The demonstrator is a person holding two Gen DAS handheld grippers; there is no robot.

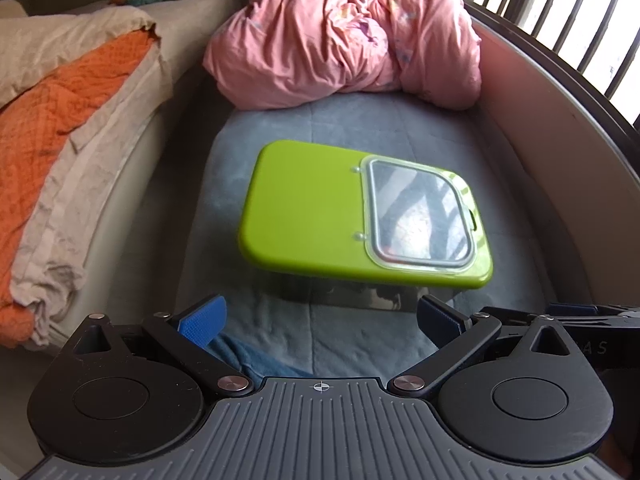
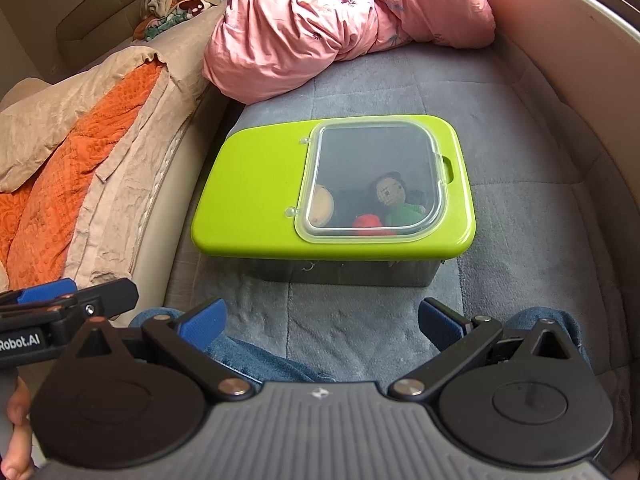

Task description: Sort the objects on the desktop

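A storage box with a lime green lid stands on a grey-blue cushion; it also shows in the right wrist view. The lid's clear hatch is closed. Through it I see a knitted doll and other soft toys inside. My left gripper is open and empty, just short of the box's near side. My right gripper is open and empty, a little back from the box. The left gripper's body shows at the left edge of the right wrist view.
A crumpled pink quilt lies behind the box. An orange and beige blanket is piled on the left. A curved beige wall with window bars bounds the right side. Blue denim lies under the grippers.
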